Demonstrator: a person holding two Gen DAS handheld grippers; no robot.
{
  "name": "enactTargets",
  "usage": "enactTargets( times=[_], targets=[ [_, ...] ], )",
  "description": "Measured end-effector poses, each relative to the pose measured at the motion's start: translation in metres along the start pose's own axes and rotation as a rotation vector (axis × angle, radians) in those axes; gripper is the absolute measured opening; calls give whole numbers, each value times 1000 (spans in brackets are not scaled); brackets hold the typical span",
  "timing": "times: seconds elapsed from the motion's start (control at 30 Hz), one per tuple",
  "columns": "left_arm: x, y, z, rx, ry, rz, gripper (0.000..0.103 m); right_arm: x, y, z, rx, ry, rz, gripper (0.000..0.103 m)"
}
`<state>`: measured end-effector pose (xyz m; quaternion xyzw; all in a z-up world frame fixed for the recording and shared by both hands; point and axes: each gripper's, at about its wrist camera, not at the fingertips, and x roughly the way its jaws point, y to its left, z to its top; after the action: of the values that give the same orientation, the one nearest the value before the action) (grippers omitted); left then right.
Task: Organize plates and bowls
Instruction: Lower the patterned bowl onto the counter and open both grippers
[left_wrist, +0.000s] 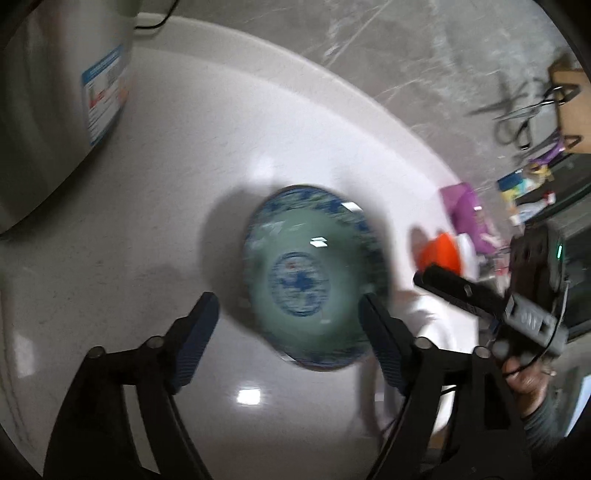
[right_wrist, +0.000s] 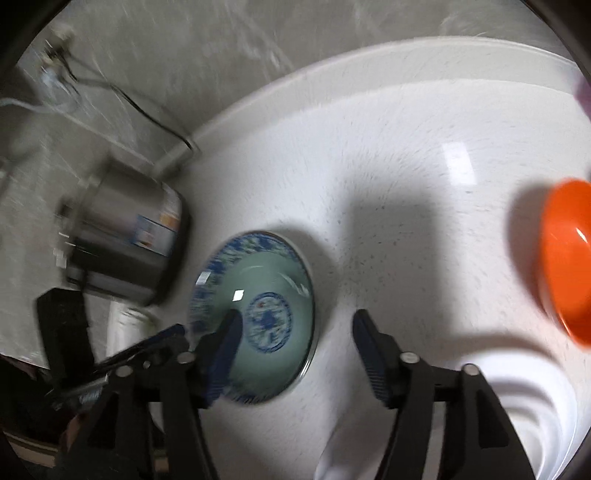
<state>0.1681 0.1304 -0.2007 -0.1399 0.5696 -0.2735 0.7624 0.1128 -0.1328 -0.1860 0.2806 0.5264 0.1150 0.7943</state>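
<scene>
A green bowl with a blue pattern stands on the white counter, just ahead of my left gripper, whose jaws are open with the bowl between the tips. In the right wrist view the same bowl lies by my right gripper's left finger; my right gripper is open and empty. An orange bowl sits at the right; it also shows in the left wrist view. White plates lie stacked at the lower right. Both views are blurred.
A steel pot with a label stands at the left; it shows in the right wrist view too. A cable runs along the marbled wall. Packets and purple items crowd the far right. The right gripper's body is beside the bowl.
</scene>
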Motion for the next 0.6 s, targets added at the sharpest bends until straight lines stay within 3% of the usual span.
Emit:
enactTargets(
  times=[0.13,0.23,0.33,0.53,0.6],
  targets=[
    [-6,-28,1,-25,-28,-103,102,-46,-21,-37,76,-94,84,84],
    [-2,-71,0,48,-76,-135,102,-65,-49,-55,175,-101,132,85],
    [10,-114,-9,173,-95,-130,102,-97,-84,-60,274,-176,145,85],
    [60,-183,-17,167,54,-109,102,-173,-170,-53,379,-338,130,86],
    [72,-209,-14,190,53,-94,102,-194,-202,-51,413,-358,115,87]
  ],
)
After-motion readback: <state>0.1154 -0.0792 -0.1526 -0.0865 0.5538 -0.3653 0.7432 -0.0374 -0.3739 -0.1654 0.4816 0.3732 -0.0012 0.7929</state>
